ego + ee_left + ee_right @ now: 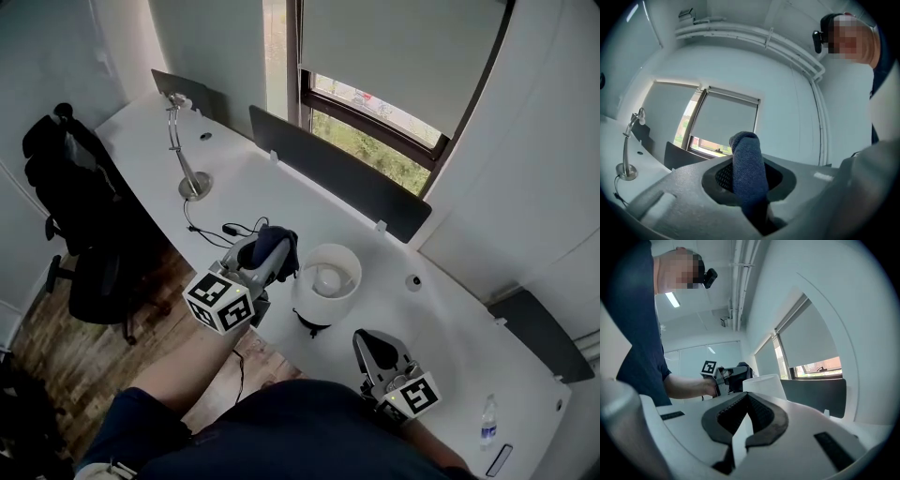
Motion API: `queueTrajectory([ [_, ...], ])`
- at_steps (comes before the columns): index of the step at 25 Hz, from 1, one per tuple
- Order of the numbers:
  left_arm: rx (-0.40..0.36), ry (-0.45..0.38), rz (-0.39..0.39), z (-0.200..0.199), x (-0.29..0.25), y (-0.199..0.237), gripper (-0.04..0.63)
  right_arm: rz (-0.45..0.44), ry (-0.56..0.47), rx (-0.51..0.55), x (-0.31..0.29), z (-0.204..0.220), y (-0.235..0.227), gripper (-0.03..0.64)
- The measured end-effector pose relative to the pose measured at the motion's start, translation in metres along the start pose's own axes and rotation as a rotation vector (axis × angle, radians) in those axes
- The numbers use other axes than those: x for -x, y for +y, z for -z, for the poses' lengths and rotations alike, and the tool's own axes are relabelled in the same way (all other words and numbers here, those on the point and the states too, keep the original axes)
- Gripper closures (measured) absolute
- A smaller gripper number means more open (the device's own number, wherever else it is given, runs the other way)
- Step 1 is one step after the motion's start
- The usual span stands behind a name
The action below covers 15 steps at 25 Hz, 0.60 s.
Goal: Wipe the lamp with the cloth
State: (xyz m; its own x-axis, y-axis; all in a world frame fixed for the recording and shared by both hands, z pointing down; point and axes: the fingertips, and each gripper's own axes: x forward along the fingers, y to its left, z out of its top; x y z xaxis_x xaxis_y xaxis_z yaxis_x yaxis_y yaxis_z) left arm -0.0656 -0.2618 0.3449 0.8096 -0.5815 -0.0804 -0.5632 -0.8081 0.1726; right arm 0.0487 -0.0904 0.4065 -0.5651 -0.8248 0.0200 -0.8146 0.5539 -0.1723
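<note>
A table lamp with a white drum shade point(326, 279) stands on the white desk point(441, 337); its bulb shows from above. My left gripper point(278, 262) is shut on a dark blue cloth point(277, 242), held just left of the shade; whether they touch I cannot tell. In the left gripper view the cloth point(749, 168) sticks up from between the jaws, and the lamp is out of sight. My right gripper point(374, 345) hovers by the desk's front edge, right of the lamp, jaws shut and empty. From the right gripper view point(746, 404) the shade point(761, 385) and the left gripper point(733, 376) lie ahead.
A silver gooseneck desk lamp point(190, 159) stands at the far left, its black cable point(217, 234) trailing toward the left gripper. Dark divider panels point(337, 173) line the desk's back edge under the window. A black chair point(84, 216) is left of the desk; a small bottle point(487, 422) at right.
</note>
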Motion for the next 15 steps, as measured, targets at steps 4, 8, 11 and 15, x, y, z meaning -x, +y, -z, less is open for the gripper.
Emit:
queueTrajectory([
  [4,0.028,-0.034,-0.054,-0.003,0.03,-0.01,0.528,-0.036,0.0,-0.005,-0.002,0.001,0.003,0.607],
  [8,0.061,-0.014,-0.049,0.009,0.05,-0.035,0.528,-0.07,0.006,-0.005,-0.005,0.002,0.007,0.607],
  [11,0.094,0.011,-0.042,0.02,0.064,-0.056,0.528,-0.09,0.004,0.008,-0.008,0.0,0.012,0.607],
  [15,0.108,0.04,-0.009,0.029,0.076,-0.085,0.528,-0.121,0.011,0.015,-0.009,0.001,0.023,0.607],
])
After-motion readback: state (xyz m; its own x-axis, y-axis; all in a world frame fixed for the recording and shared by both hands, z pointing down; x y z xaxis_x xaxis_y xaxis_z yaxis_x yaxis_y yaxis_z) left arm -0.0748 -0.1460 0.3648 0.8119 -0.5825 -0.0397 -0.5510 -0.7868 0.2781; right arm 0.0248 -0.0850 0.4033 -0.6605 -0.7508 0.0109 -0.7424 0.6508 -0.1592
